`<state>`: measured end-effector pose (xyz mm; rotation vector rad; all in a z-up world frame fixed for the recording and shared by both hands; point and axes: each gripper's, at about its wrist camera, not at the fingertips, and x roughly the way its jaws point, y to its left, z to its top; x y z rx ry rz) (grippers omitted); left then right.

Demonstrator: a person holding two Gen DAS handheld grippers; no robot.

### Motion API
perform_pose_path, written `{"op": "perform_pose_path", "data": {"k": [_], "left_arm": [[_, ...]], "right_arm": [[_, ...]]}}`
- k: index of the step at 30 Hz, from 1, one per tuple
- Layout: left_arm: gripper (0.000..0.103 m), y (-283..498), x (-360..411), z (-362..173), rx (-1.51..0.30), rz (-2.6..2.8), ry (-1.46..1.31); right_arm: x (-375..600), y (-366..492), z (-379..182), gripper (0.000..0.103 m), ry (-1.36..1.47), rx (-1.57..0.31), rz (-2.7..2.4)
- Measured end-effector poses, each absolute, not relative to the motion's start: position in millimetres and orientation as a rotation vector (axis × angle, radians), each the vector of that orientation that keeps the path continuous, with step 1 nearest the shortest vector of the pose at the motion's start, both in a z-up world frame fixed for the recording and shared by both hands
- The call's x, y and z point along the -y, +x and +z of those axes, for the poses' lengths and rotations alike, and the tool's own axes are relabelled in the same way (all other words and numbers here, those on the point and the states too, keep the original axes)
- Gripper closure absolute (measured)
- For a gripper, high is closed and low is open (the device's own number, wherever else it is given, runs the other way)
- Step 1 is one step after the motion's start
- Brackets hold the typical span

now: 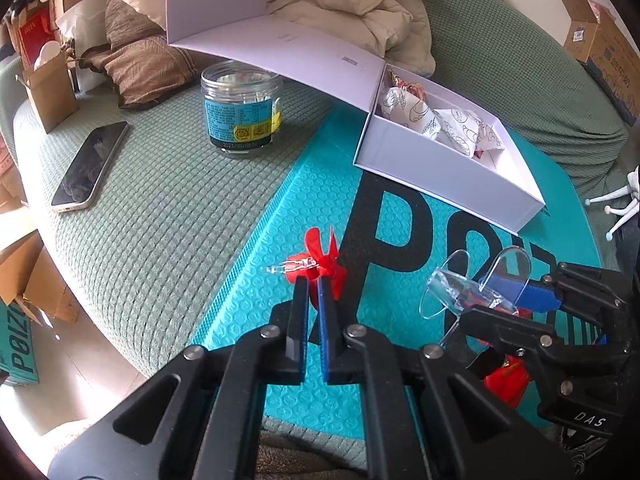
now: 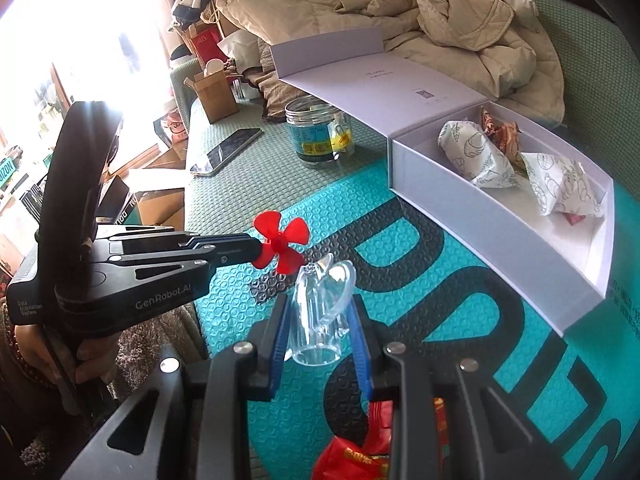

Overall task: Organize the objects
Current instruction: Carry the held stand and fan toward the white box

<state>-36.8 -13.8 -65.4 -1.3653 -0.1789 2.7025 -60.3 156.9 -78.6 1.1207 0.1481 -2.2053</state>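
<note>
My left gripper (image 1: 314,280) is shut on a small red propeller (image 1: 320,264), held above the teal bubble mailer (image 1: 256,280); it also shows in the right wrist view (image 2: 282,242), at the left gripper's tip (image 2: 256,248). My right gripper (image 2: 320,312) is shut on a clear plastic holder (image 2: 320,304), seen in the left wrist view (image 1: 472,284) just right of the propeller. An open white box (image 1: 448,172) with wrapped snacks (image 1: 440,120) stands behind on the mailer; it also shows in the right wrist view (image 2: 500,216).
A clear jar (image 1: 240,108) with a blue label and a phone (image 1: 90,166) lie on the green sofa cover (image 1: 160,220). A beige jacket (image 1: 360,4) is heaped behind. A red snack packet (image 2: 356,452) lies under my right gripper. Cardboard boxes (image 1: 48,92) stand at left.
</note>
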Motion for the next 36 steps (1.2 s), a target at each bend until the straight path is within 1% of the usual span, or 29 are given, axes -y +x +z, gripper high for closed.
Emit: {"op": "perform_pose_path", "data": {"k": [5,10,12,14,15,16,17,19,20,24,25,26,27,32,36], "left_arm": [[0.1,-38.2,10.5,-61.1,0.156,2.683,-1.33],[0.099,-41.0,17.5,-66.7,0.237,2.666,-1.332],[0.093,-42.9,20.6,-69.4,0.296,2.625,-1.336],[0.079,-44.7,21.0,-71.5,0.317,2.604,-1.337],[0.076,-45.3,20.6,-72.3,0.319,2.61,-1.338],[0.067,-46.7,20.5,-72.9,0.319,2.616,-1.341],[0.055,-48.2,20.4,-73.7,0.318,2.622,-1.345],[0.04,-53.0,19.2,-75.2,0.308,2.629,-1.351],[0.038,-55.7,18.4,-76.3,0.302,2.629,-1.348],[0.038,-71.9,8.9,-91.0,0.242,2.589,-1.471],[0.04,-72.5,7.1,-91.3,0.227,2.607,-1.461],[0.05,-72.1,5.4,-89.2,0.216,2.627,-1.433],[0.056,-73.5,3.7,-89.8,0.21,2.619,-1.434],[0.057,-75.7,0.2,-91.5,0.202,2.604,-1.431],[0.058,-72.3,1.9,-88.7,0.232,2.585,-1.426]], "right_arm": [[-166.0,-61.8,-81.7,0.075,1.148,-0.127,-2.22],[-169.8,-60.6,-85.7,0.074,1.164,-0.115,-2.219],[-169.2,-60.5,-87.4,0.074,1.168,-0.11,-2.212],[-168.7,-61.5,-89.1,0.074,1.174,-0.105,-2.204],[-168.4,-62.2,-90.0,0.074,1.176,-0.103,-2.2],[-168.0,-63.0,-90.8,0.074,1.179,-0.103,-2.198],[-167.6,-63.6,-91.5,0.074,1.18,-0.105,-2.197],[-167.3,-64.1,-92.5,0.074,1.181,-0.105,-2.193],[-167.2,-64.4,-92.9,0.074,1.181,-0.105,-2.191],[-167.6,-68.1,-96.1,0.074,1.191,-0.103,-2.19],[-168.2,-69.2,-97.4,0.074,1.196,-0.101,-2.19],[-168.7,-70.3,-98.5,0.074,1.2,-0.099,-2.192],[-169.4,-71.2,-99.5,0.074,1.204,-0.097,-2.194],[-174.9,-75.4,-102.7,0.074,1.222,-0.074,-2.201],[-177.1,-75.7,-100.7,0.074,1.22,-0.06,-2.204]]}}
